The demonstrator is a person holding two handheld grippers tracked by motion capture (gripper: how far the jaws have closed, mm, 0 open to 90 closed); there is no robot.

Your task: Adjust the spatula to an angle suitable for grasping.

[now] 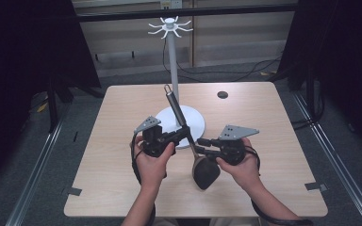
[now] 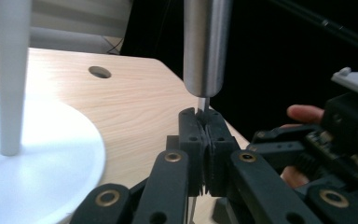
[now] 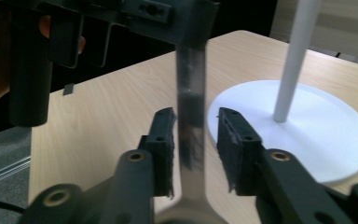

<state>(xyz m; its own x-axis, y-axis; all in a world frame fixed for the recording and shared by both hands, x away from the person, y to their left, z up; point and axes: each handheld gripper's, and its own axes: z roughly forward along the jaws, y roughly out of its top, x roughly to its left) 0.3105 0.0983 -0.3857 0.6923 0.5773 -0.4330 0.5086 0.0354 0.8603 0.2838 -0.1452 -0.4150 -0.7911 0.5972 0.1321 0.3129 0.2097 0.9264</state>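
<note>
Desk (image 1: pixel 122 188): light wood top, rounded corners, one small dark round hole (image 1: pixel 222 94) near the far edge. Dark floor and black curtains around it.

Stand (image 1: pixel 172 66): white, thin upright pole on a broad round base plate (image 1: pixel 195 123), a ring of short hooks (image 1: pixel 170 26) at the top. It stands on the middle of the desk.

Ladle-type utensil (image 1: pixel 188 141): long metal handle, black spoon head (image 1: pixel 205 172). It is held off the desk, tilted, with the head low and toward the person and the thick cylindrical handle end (image 1: pixel 171 99) up and away, passing in front of the stand's base. In the left gripper view, the fat handle cylinder (image 2: pixel 206 46) narrows to a thin shank just above the pads.

Left gripper (image 1: pixel 185 133): jaws fully closed on the thin shank of the utensil, pads pressed together around it in the left gripper view (image 2: pixel 206 140). The person's left hand (image 1: pixel 152 162) wraps the body from below.

Right gripper (image 1: pixel 201 143): jaws partly apart. In the right gripper view (image 3: pixel 195 154) the flat metal shank (image 3: pixel 189 116) runs up between the two pads with a visible gap on each side, so the pads are not pressing it. Right hand (image 1: pixel 242 167) holds the body just beside the spoon head.

The two grippers sit close together, nearly tip to tip.
</note>
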